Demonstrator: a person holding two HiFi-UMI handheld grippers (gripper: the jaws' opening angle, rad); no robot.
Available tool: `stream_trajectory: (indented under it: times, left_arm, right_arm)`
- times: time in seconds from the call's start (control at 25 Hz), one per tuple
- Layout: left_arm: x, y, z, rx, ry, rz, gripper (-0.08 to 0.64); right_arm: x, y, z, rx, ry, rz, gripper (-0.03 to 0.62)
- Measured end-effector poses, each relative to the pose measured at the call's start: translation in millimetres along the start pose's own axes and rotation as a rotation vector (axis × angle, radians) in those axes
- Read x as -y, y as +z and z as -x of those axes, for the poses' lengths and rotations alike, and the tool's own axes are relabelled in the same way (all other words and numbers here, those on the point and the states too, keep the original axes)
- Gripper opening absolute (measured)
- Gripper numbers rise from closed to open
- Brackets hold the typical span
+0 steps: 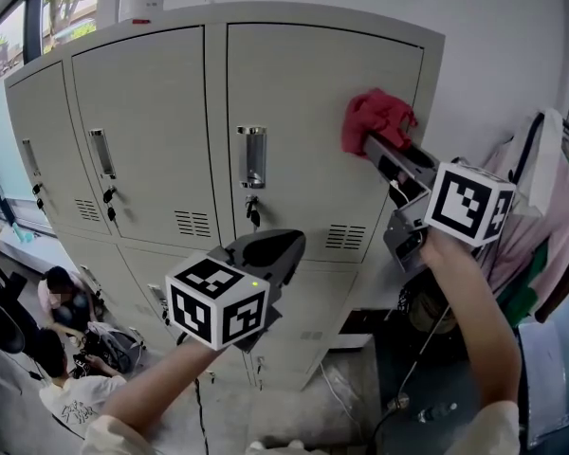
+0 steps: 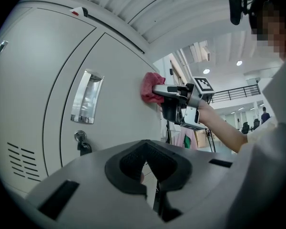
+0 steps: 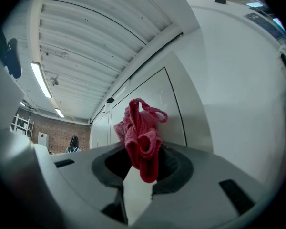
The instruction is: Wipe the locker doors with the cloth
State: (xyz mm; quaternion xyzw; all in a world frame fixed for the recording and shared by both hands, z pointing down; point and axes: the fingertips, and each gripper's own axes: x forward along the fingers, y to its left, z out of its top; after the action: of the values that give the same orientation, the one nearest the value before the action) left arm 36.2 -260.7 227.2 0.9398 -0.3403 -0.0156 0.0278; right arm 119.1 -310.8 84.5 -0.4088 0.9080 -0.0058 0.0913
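Note:
A red cloth (image 1: 377, 119) is bunched against the upper right part of the grey locker door (image 1: 303, 83). My right gripper (image 1: 368, 146) is shut on it and holds it to the door. In the right gripper view the cloth (image 3: 140, 137) sticks up from between the jaws of that gripper (image 3: 136, 171). My left gripper (image 1: 271, 253) hangs lower, in front of the bottom row of lockers, apart from the doors. Its jaws (image 2: 150, 175) are closed with nothing in them. The left gripper view also shows the cloth (image 2: 150, 87) and the right gripper (image 2: 158, 91).
The door has a metal handle (image 1: 252, 156) with a key (image 1: 253, 212) below it. More locker doors (image 1: 133, 131) stand to the left. People crouch on the floor at lower left (image 1: 64, 301). Clothes hang at the right (image 1: 541, 221). Cables (image 1: 398, 406) lie on the floor.

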Motion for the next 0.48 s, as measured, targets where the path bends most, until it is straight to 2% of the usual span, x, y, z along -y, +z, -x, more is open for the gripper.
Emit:
stream_trajectory:
  times: [0.48]
  left_arm:
    - [7,-1,-7,-0.005,-0.016,0.000,0.005]
  right_arm:
    - [38,3,38,0.010,-0.090,-0.011,0.109]
